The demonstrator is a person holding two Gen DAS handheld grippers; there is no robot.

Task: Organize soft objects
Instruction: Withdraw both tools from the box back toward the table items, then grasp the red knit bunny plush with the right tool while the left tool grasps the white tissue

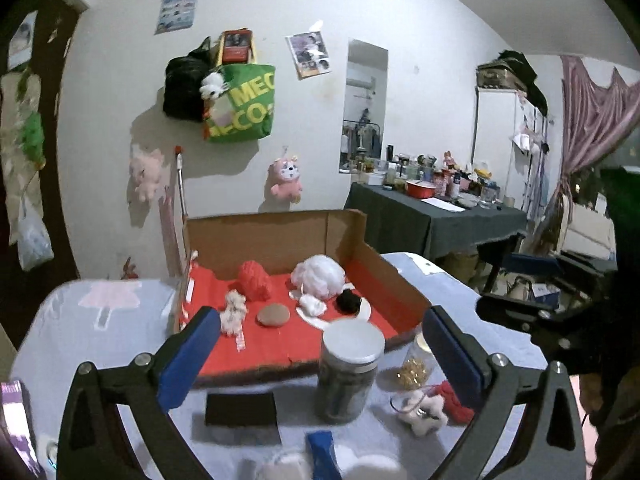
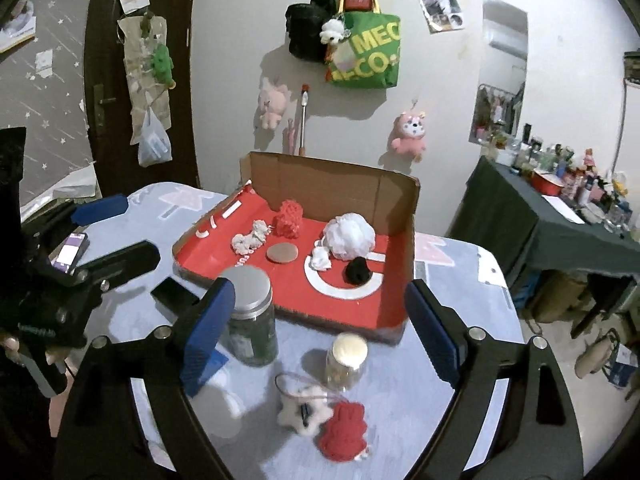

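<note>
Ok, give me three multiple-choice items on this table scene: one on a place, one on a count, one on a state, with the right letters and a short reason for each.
1. Where does the white mesh bath pouf lie?
A. inside the cardboard box
B. on the tablecloth outside the box
C. hanging on the wall

2. How many jars stand on the table in front of the box?
A. one
B. two
C. four

3. How do the right gripper's jaws stand?
A. shut on the red knitted toy
B. shut on a jar
C. open, gripping nothing

Answers:
1 A, it rests on the box's red floor.
2 B, a large metal-lidded jar and a small jar.
3 C, both blue pads stand wide apart, the toy lying untouched below.
</note>
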